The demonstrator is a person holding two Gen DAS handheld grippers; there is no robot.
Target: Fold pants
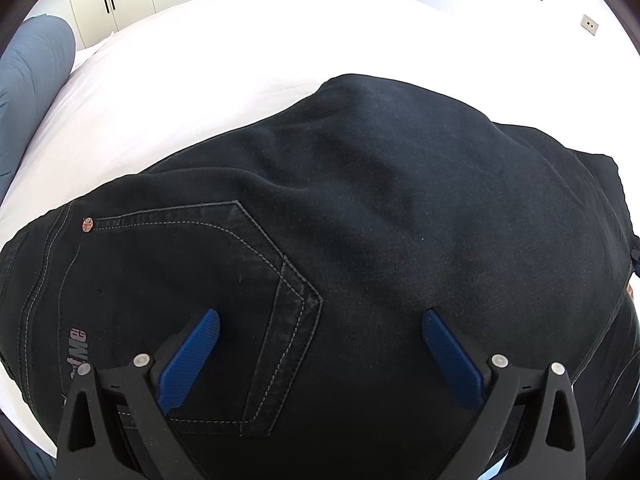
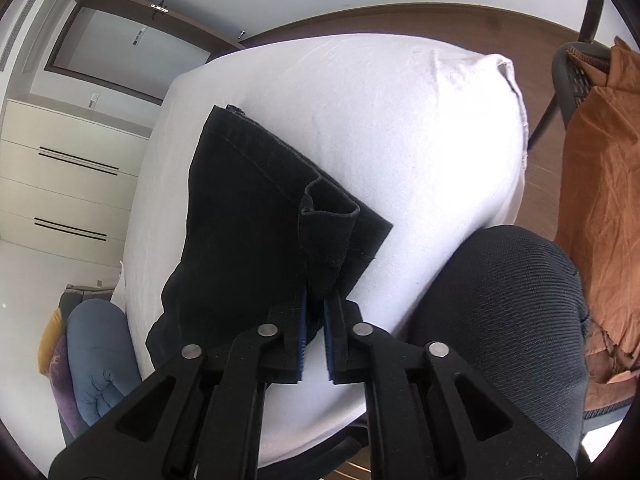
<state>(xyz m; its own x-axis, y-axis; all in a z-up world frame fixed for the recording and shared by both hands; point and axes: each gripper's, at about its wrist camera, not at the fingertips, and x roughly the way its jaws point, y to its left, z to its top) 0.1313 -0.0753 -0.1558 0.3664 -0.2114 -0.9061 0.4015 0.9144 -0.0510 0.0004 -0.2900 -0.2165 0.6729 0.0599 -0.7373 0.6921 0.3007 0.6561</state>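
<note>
A: Black denim pants (image 1: pixel 360 220) lie on the white sheeted bed (image 1: pixel 180 80), filling mid-frame. Left gripper (image 1: pixel 320 332) jaws wide, holding nothing.
B: Right gripper (image 2: pixel 315 320) pinches the hem, lower centre. Halved lengthwise, I'd say; cross folds left.

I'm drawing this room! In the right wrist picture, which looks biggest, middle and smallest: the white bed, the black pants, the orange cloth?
1. White bed, biggest.
2. Black pants.
3. Orange cloth, smallest, but the picture edge cuts it off, so pants versus cloth is unsure.
</note>
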